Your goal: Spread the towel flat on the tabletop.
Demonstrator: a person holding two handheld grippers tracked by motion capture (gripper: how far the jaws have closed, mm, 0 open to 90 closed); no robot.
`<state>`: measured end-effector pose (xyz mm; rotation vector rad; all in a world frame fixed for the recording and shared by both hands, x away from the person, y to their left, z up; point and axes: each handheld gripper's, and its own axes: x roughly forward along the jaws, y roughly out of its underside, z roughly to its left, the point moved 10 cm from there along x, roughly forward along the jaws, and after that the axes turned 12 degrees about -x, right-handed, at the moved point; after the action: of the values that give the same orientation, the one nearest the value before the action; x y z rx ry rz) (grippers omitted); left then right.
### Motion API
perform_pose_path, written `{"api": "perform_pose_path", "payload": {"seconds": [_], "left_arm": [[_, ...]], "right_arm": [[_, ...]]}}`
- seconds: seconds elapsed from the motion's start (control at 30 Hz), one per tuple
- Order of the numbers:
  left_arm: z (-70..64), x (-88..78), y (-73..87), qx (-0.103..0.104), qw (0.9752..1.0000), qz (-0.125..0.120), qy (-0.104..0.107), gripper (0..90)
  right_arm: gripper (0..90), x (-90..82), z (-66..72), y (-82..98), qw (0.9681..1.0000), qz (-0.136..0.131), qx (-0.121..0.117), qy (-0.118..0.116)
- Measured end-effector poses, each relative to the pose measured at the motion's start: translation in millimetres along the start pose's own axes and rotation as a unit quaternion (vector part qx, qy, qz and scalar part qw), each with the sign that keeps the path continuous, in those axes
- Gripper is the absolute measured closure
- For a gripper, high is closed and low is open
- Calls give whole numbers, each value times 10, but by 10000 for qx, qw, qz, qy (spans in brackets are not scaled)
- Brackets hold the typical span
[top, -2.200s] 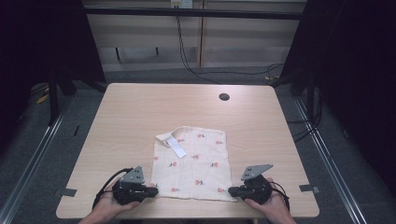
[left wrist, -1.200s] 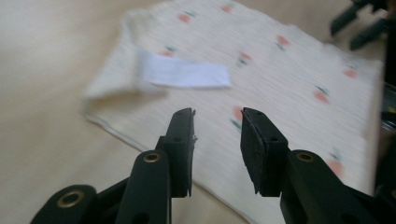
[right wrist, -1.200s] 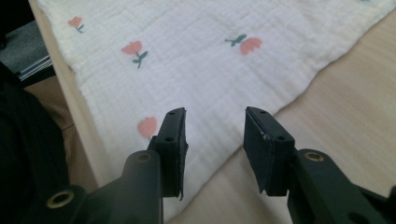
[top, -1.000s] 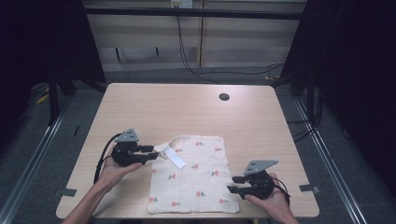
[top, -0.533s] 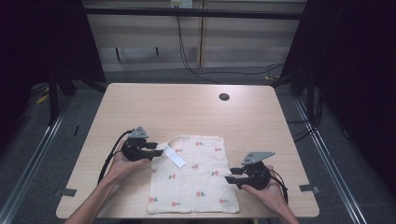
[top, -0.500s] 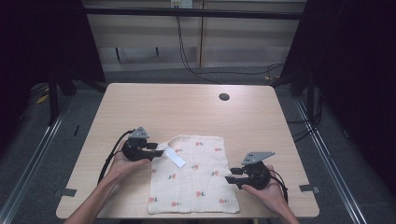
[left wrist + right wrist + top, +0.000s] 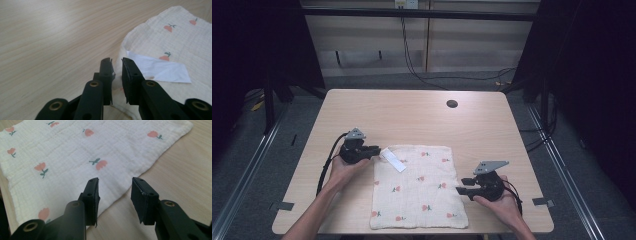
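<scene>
Cloth (image 7: pixel 418 187): white, printed with small red flowers, lying flat on the near half of the tabletop (image 7: pixel 422 120); its near edge runs just inside the tabletop's front edge
Label (image 7: pixel 392 159): white strip at the cloth's far left corner, lying on the fabric
Right gripper (image 7: pixel 460 190): at the cloth's right edge, near the front; jaws parted about halfway, astride the edge of the cloth in the right gripper view, nothing clamped
Right hand (image 7: pixel 502 205): enters from the bottom, wrapped round the gripper's body, gripper pointing left toward the cloth
Left gripper (image 7: pixel 377 151): at the cloth's far left corner; jaws have just been closing to a narrow gap; the corner lies low between them, whether the pads press it is hard to make out
Left hand (image 7: pixel 343 167): forearm angled in from the bottom left, gripper pointing right
Open room: bare wood left, right and beyond the cloth
Round dark spot (image 7: pixel 452 104): far on the tabletop, well apart from the cloth
</scene>
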<state>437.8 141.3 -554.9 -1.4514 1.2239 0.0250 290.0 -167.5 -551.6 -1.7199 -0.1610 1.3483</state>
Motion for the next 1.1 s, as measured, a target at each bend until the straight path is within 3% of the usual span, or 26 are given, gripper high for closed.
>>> {"api": "perform_pose_path", "payload": {"seconds": [0.13, 0.2, 0.27, 0.33, 0.4, 0.43, 0.47, 0.5, 0.53, 0.6, 0.63, 0.7, 0.73, 0.9, 0.93, 1.1], "left_arm": [[67, -47, -34, -264, 9994, -150, 150, 654], [26, -63, -26, -227, 9991, -105, 346, 625], [-36, -35, 12, -1, 9990, 24, 444, 593], [-53, 26, 47, 140, 9993, 182, 302, 561], [-40, 87, 37, 55, 9996, 188, 207, 547], [-9, 104, 38, 62, 9997, 236, 61, 563], [22, 102, 22, 96, 9998, 181, -24, 662], [33, 97, 4, 54, 9999, 94, 20, 772], [52, 90, -10, -88, 9999, 63, 113, 823], [99, 88, 1, -73, 9999, 121, 74, 857], [128, 89, -3, -162, 9998, 101, 37, 843], [208, 82, -12, -497, 9987, 59, -88, 657], [244, 69, -15, -528, 9986, 3, -95, 671], [305, 49, 36, -569, 9984, 37, -17, 620], [308, 51, 36, -573, 9983, 46, -18, 586], [227, 101, -7, -486, 9988, 23, 79, 586]], "right_arm": [[581, 36, -89, 8, 9999, 37, 82, 55], [583, 40, -146, -8, 9999, 28, 80, 126], [585, 35, -196, -47, 9998, -24, 124, 147], [584, 36, -245, -89, 9997, -76, 138, 172], [583, 59, -285, -115, 9997, -66, 157, 181], [582, 70, -311, -133, 9996, -77, 171, 201], [582, 80, -324, -149, 9996, -95, 194, 195], [583, 90, -340, -165, 9996, -114, 159, 193], [583, 94, -350, -171, 9996, -91, 159, 208], [588, 110, -367, -188, 9996, -112, 167, 210], [588, 124, -387, -178, 9996, -69, 150, 216], [588, 155, -429, -161, 9995, -43, 175, 247], [588, 163, -446, -152, 9995, -16, 192, 266], [621, 184, -571, -172, 9994, 18, 188, 298], [629, 192, -617, -223, 9994, -71, 192, 268], [617, 287, -858, -428, 9985, -224, 266, 422]]}}
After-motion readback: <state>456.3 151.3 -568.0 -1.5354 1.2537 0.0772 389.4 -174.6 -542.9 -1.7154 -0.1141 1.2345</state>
